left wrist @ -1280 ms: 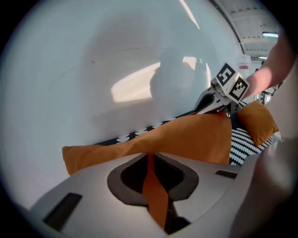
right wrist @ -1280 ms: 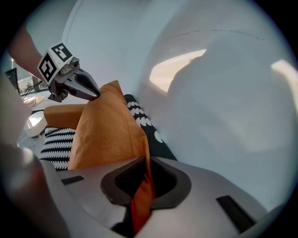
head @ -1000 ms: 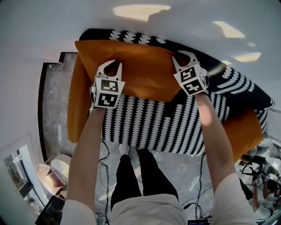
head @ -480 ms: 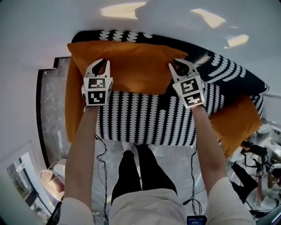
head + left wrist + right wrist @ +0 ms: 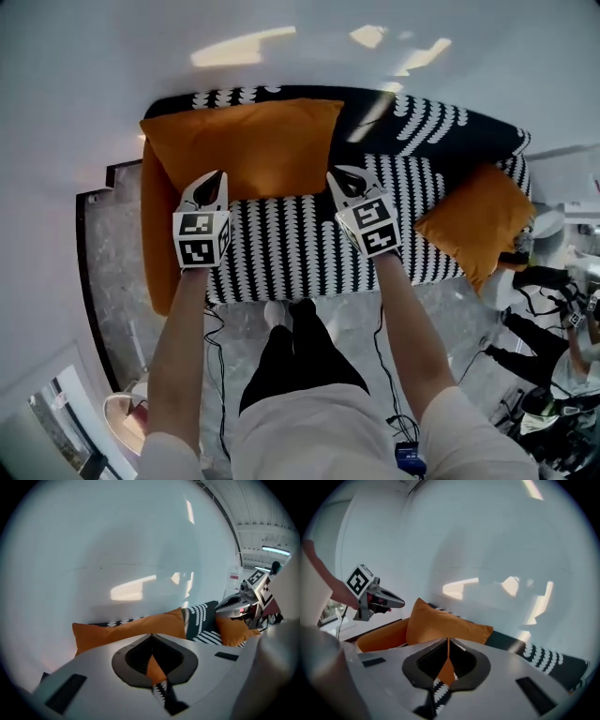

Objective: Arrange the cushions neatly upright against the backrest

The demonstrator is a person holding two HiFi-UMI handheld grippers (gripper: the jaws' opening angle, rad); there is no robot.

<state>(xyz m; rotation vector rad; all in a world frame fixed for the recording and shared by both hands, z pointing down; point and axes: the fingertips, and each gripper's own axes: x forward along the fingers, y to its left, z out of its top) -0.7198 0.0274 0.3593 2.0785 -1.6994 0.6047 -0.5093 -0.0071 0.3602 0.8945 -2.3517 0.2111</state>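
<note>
While the left gripper [image 5: 217, 178], fingers just closed together on nothing, hovers before the orange cushion [image 5: 246, 141] leaning upright against the sofa [image 5: 281, 248] backrest, the right gripper [image 5: 337, 175] has likewise just shut empty, a second cushion [image 5: 476, 225] lying at the sofa's right end.

blocked: orange cushion [image 5: 239, 145] against backrest [image 5: 431, 122], second cushion [image 5: 473, 230] at right end | free: seat [image 5: 281, 246] between them

Black-and-white patterned sofa [image 5: 281, 248] on grey floor [image 5: 469, 319]. Far left: large orange cushion [image 5: 244, 145] upright against backrest [image 5: 422, 117]. Along left end: second orange cushion [image 5: 156, 234]. At right end: third orange cushion [image 5: 473, 225], tilted, well apart from others.
</note>
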